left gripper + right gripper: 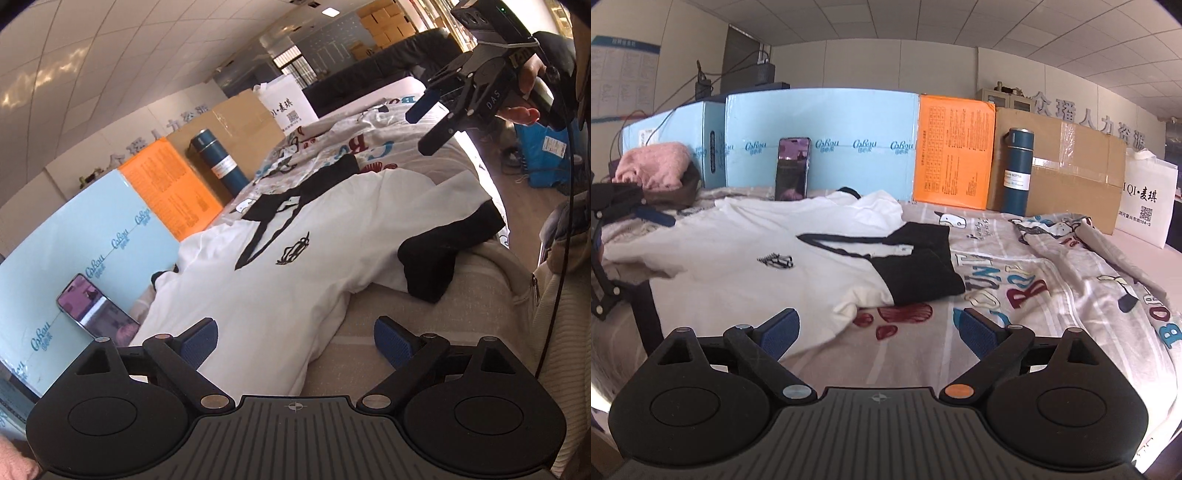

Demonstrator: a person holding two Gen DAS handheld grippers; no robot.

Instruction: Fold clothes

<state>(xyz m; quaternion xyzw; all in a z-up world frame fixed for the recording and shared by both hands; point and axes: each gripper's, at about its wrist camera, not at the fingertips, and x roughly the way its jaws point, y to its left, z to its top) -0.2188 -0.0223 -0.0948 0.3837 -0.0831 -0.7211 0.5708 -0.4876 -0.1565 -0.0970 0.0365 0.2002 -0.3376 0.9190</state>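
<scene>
Hovering low over the bed, the left gripper point(295, 341) is holding its blue pads spread wide with nothing between them, above the hem of the white polo shirt point(280, 266). The right gripper point(877, 332) is likewise gaping empty over the printed bedsheet point(1034, 295), just short of the shirt's black-cuffed sleeve point(923, 280). The shirt is lying flat, front up, its long axis running across the bed in the right view, collar point(894, 240) pointing right. Behind it, a phone point(791, 170) is leaning on pale blue "CoRou" cartons point(849, 147), beside an orange box point(953, 151), a blue flask point(1015, 173), a cardboard box point(1071, 166) and a white "QI" bag point(1145, 199).
</scene>
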